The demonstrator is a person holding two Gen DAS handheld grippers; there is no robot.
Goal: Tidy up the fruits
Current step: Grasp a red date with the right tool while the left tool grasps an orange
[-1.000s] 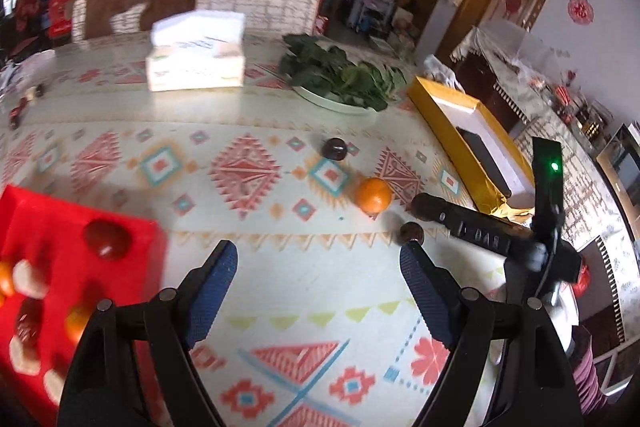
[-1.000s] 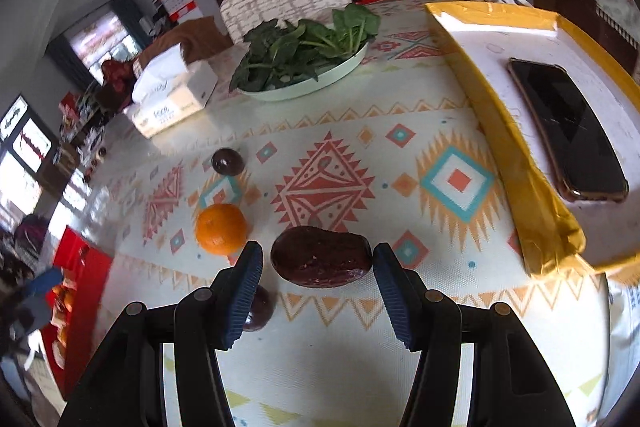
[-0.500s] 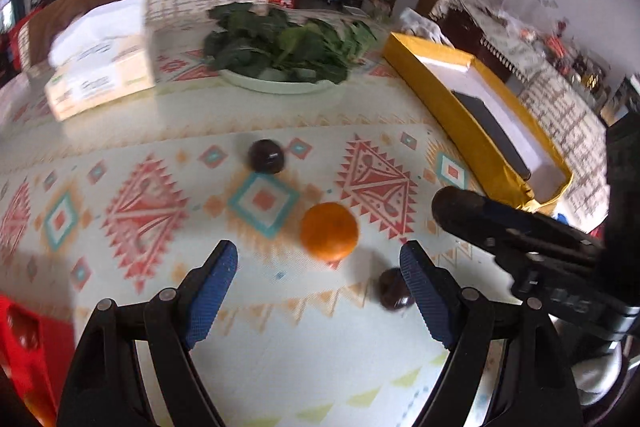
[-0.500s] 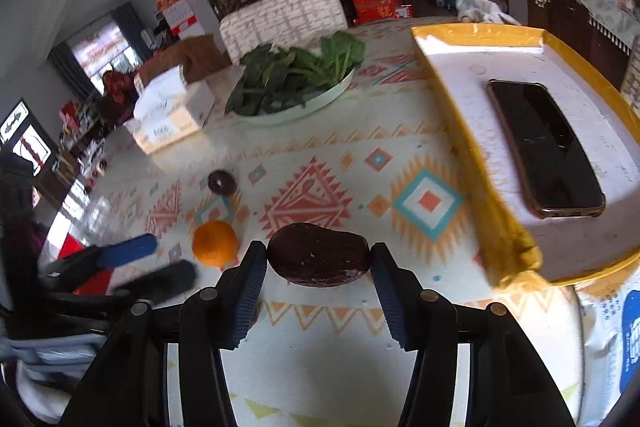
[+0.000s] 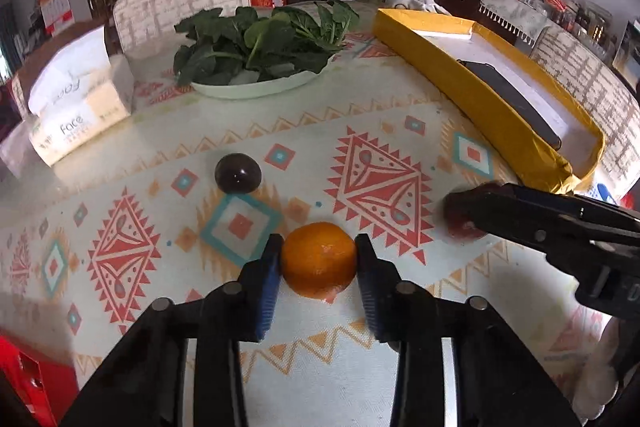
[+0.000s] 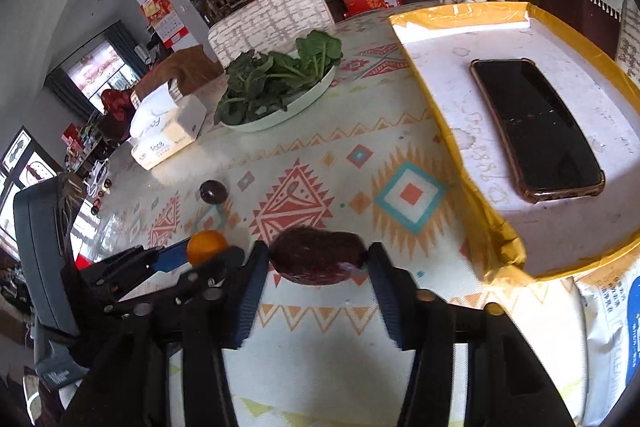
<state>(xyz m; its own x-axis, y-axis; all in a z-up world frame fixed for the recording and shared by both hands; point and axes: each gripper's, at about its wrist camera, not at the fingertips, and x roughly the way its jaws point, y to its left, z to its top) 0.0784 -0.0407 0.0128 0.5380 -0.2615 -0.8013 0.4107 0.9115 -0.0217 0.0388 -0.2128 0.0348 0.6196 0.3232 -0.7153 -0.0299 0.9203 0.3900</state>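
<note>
My left gripper has swung right from the red tray, tilted down, its jaws just closing onto the orange on the tablecloth. My right gripper pinches the date, lengthwise left-right.

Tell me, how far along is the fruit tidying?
Midway, apparently. The left claw has just closed around the orange, the right claw around a dark red fruit. A dark round fruit waits on the tablecloth. The red tray's contents aren't visible.
</note>
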